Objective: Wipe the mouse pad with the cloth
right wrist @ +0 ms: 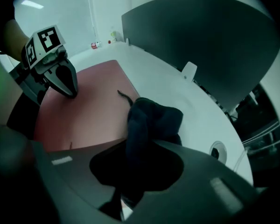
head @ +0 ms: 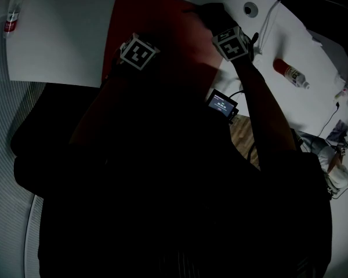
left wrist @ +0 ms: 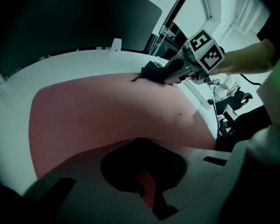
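Dark bunched cloth [right wrist: 151, 120] overlaps the red mouse pad [right wrist: 84, 115].

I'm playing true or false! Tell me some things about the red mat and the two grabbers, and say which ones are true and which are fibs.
1. The right gripper is clamped on a dark cloth. True.
2. The mouse pad is blue. False: it is red.
3. The cloth sits at the pad's edge, next to the bare white table. True.
4. The left gripper holds the cloth too. False: it has no cloth; its tip is down on the pad, apart from the cloth.
5. A bottle lies on the table. True.
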A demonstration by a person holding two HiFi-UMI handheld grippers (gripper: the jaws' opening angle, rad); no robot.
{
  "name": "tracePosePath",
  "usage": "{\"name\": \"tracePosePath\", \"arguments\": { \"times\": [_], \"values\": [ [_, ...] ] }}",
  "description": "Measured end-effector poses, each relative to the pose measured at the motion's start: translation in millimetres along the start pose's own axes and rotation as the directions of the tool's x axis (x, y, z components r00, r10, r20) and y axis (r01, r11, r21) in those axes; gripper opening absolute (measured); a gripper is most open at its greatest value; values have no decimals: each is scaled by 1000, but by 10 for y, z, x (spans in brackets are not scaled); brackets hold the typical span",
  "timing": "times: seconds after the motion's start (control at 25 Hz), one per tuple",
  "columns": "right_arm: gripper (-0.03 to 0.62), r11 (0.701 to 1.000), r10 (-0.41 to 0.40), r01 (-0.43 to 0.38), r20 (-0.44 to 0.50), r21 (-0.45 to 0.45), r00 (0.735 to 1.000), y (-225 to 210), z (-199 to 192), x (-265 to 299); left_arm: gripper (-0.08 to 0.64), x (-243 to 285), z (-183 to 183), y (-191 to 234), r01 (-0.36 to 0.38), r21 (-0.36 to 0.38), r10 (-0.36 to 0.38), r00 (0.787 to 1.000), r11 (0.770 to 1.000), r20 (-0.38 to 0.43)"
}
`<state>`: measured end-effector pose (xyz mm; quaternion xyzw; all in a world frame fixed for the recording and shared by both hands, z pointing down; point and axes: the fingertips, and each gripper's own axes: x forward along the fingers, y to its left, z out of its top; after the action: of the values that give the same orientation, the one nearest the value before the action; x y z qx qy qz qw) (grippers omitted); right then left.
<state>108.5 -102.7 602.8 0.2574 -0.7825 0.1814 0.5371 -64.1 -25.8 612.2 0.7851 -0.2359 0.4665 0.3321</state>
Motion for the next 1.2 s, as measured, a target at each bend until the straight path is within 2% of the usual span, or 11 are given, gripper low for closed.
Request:
{"name": "tracePosePath", "arguments": {
  "times": [0.08, 0.2, 0.36, 0.44, 0.64, 0.72, 0.8, 0.88, 1.0, 1.12, 1.2],
  "values": [
    [60, 1000, 24, -24, -3, -7, 1000, 196, 11, 13, 8, -1, 3, 3, 4, 0, -4, 1000, 1000, -7],
    [60, 976, 169, -169, -13, -138, 986, 941, 38, 23, 8, 2, -8, -1, 4, 0, -4, 1000, 1000, -16],
    [60, 879, 386, -389, -67, -277, 920, 2128, -34, -20, 8, 14, 2, -19, -2, 1, 2, 1000, 1000, -15],
    [60, 828, 447, -455, -103, -328, 889, 2494, -78, -27, 8, 14, -9, -14, -2, -2, 2, 1000, 1000, -21],
    [60, 780, 491, -505, -137, -369, 860, 2416, -193, -53, 8, 10, 14, -16, -6, 5, 6, 1000, 1000, -6],
    [60, 822, 440, -451, -115, -348, 891, 1982, -223, -30, 8, 12, 13, -16, -2, 9, 2, 1000, 1000, -7],
    [60, 907, 312, -317, -63, -276, 948, 1280, -203, 4, 8, 8, 11, 0, 2, 8, -2, 1000, 1000, -5],
    [60, 973, 176, -178, -26, -150, 984, 547, -198, -23, 8, 7, 15, 11, 0, 9, 0, 1000, 1000, -1],
    [60, 990, 135, -136, -43, -24, 990, 91, -221, -68, 8, 10, 19, 16, 1, 9, -1, 1000, 1000, 7],
    [60, 992, 106, -113, -101, -64, 989, 180, -251, -71, 8, 18, 6, -2, 12, 7, -12, 1000, 1000, -19],
    [60, 983, 161, -168, -85, -72, 983, 535, -176, -50, 8, 12, -3, -9, 19, 4, -19, 999, 1000, -26]
  ]
}}
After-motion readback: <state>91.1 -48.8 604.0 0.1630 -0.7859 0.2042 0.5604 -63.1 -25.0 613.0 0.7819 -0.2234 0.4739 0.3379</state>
